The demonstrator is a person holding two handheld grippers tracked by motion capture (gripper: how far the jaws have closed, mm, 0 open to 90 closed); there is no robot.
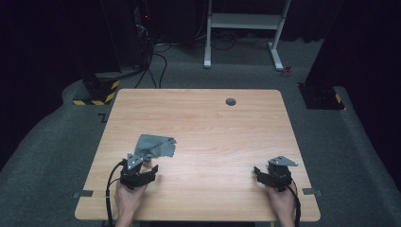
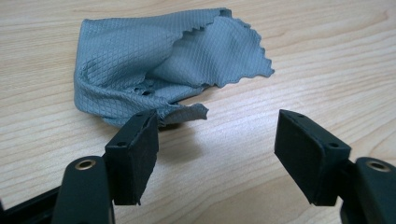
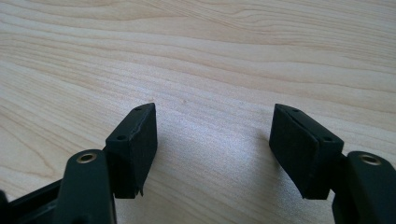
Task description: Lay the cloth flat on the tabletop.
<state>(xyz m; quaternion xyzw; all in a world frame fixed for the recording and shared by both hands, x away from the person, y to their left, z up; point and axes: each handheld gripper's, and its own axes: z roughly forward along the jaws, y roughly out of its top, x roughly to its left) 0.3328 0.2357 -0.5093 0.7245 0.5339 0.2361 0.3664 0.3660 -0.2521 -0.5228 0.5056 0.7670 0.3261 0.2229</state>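
A: Where's the cloth [image 1: 155, 146]?

B: Crumpled on the table [image 1: 213, 127], touching the tip of your left gripper [image 1: 150, 169] at its 12 o'clock. Both sets of jaws are spread wide, pinching nothing.

A: And the right gripper [image 1: 258, 171]?

B: Well apart, toward 3 o'clock of the cloth, over bare wood.

A: What could go wrong?

B: You'll likely catch only the loose curled corner [image 2: 187, 113] (it lies beside one pad, not between them), so the cloth may slip or drag.

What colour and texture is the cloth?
Grey cloth, diamond-weave texture, clearest in the left gripper view.
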